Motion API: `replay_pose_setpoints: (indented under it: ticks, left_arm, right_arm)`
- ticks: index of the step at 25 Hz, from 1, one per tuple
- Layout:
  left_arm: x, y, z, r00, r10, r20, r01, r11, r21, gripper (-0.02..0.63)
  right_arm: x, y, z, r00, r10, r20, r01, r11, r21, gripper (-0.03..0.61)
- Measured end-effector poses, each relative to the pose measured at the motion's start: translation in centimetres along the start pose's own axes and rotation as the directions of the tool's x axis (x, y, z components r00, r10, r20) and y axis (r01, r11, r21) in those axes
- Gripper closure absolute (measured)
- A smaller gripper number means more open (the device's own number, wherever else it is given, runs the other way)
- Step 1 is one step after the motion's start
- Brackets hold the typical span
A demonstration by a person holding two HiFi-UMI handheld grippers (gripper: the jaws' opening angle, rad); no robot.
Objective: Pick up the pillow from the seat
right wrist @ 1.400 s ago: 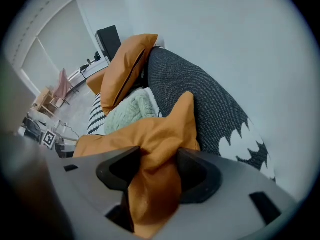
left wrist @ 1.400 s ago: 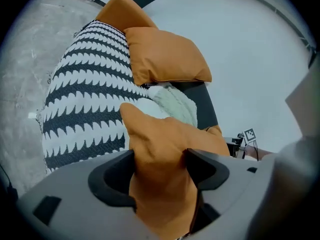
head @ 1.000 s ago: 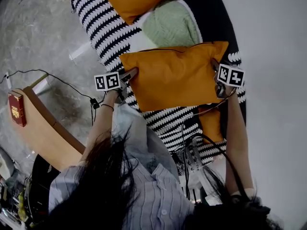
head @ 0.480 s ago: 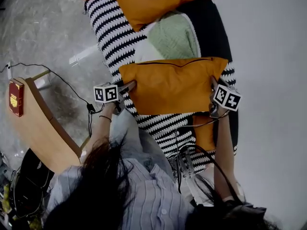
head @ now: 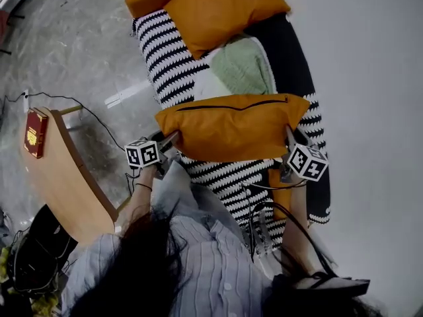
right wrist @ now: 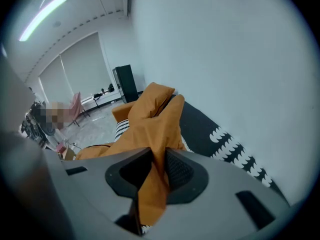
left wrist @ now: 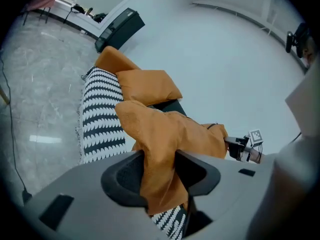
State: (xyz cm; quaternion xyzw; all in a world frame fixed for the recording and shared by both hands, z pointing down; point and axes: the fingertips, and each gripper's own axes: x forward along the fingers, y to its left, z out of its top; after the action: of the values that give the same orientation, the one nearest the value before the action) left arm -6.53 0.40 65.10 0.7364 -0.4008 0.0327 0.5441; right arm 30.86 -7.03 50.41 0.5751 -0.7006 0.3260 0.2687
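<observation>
A: Entry, nearest first. What is closest to the head camera?

B: Dark hair and a striped shirt (head: 211, 269) at the bottom edge, with both forearms reaching out from there. At the left stands a curved wooden surface (head: 69, 183) with a red book (head: 34, 132) on its far end.

A: State of the left gripper (head: 173, 137)?

B: Clenched on the orange pillow (head: 231, 127) at its left corner. In the left gripper view the cloth is bunched between both pads and hangs below them. The jaws have just been closing with the fabric between them.

A: And the right gripper (head: 289, 136)?

B: Clenched on the opposite corner. The right gripper view shows a thin fold of orange fabric pinched tight between the jaws. They have just been closing as well.

A: Where is the pillow?

B: It is strung between the two grippers with the zip (head: 231, 104) along its top edge. It hangs over the near part of the seat (head: 294, 51), above the black-and-white striped throw (head: 162, 51). I cannot tell whether its lower edge touches the throw.

A: What lies beyond it?

B: A pale green knitted cushion (head: 241, 65) lies on the seat just behind the held pillow. Past that, a second orange pillow (head: 225, 12) rests at the far end. Grey marbled floor (head: 66, 38) is to the left and a plain white wall (head: 370, 78) to the right.
</observation>
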Motion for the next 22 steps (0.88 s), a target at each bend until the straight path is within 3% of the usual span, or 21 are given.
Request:
replay_pose_setpoints:
  ticks: [10,22]
  left_arm:
    - [-5.5,-4.6,6.7,0.99,0.022,0.14,-0.048,0.981,0.189,0.426]
    - [-12.9,-9.7,9.3,0.976,0.022,0.215,-0.093,0.941,0.324,0.428]
  right_arm:
    - [-5.0,2.3,1.8,0.989,0.028,0.147,-0.039,0.997,0.072,0.503]
    - [-10.4,5.2,1.9,0.962,0.098,0.253,-0.12,0.99,0.071,0.514]
